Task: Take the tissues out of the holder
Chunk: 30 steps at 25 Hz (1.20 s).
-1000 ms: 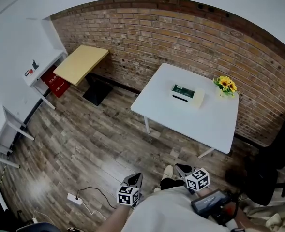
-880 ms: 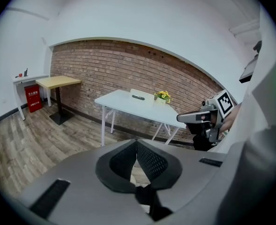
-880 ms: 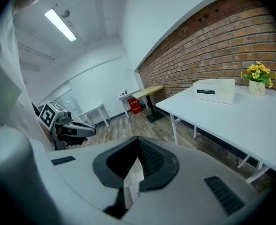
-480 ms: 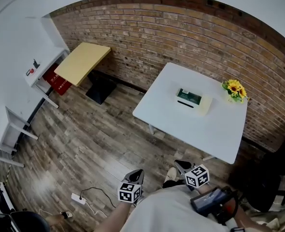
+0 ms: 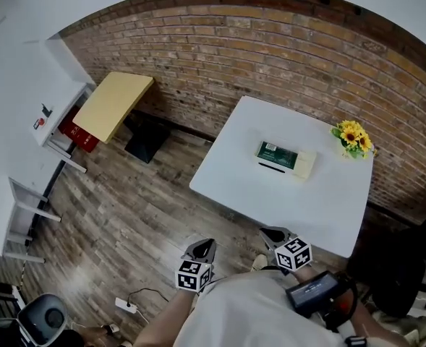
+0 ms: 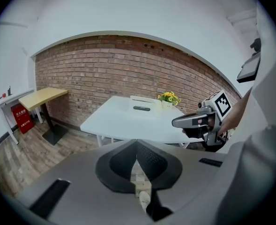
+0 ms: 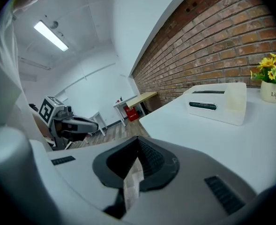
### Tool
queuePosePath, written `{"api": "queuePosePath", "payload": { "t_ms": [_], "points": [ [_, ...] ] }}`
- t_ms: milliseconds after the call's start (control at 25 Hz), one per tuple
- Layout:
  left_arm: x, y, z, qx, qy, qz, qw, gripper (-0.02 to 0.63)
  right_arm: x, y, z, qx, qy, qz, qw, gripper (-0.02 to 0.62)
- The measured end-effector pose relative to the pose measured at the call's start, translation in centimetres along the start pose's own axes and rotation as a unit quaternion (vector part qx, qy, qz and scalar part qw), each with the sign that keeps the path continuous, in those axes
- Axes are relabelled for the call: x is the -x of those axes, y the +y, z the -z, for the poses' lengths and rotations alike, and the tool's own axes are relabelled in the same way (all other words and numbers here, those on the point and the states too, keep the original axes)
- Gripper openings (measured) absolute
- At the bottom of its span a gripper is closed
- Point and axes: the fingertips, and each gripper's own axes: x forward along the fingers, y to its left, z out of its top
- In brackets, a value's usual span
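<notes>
Red brick wall (image 5: pixel 270 42) and a wood floor (image 5: pixel 126 223) frame a white table (image 5: pixel 307 201), and on its far half, nearer the wall, the tissue holder (image 5: pixel 285 159) is set flat. It is seen as a low cream box with a dark green panel on its top and a narrow dark slot in the side turned toward the room. What lies inside the slot cannot be made out, and the print on the green panel is too small to be read. Near it, toward the table's right corner, yellow flowers (image 5: pixel 354 136) are stood in a small white pot (image 7: pixel 274 95). Both grippers are held well apart from the holder, by the table's near edge. The left gripper (image 6: pixel 137 142) is seen with its jaws pressed together and nothing between them. The right gripper (image 7: pixel 138 140) is likewise closed at the tips, with only floor seen through the slit behind. Their handles are largely covered by the person's pale shirt (image 5: pixel 249 313). A yellow table (image 5: pixel 113 103) is placed by the wall at left, and a black chair (image 5: pixel 408 266) is cut off by the right edge.
</notes>
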Motion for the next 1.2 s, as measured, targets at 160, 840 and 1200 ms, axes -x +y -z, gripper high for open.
{"api": "queuePosePath", "payload": {
  "t_ms": [160, 840, 1200],
  "points": [
    [-1.4, 0.8, -2.2, -0.015, -0.004, 0.003, 0.9999, 0.011, -1.2, -1.5, -1.4, -0.003, -0.001, 0.002, 1.000, 0.006],
    [-8.5, 9.9, -6.6, -0.053, 0.017, 0.104, 0.9930, 0.011, -7.7, -4.3, -5.9, -0.054, -0.026, 0.100, 0.993, 0.006],
    [-10.5, 13.6, -8.1, -0.093, 0.040, 0.183, 0.9778, 0.011, -7.9, -5.0, -7.0, -0.101, -0.061, 0.208, 0.971, 0.006]
  ]
}}
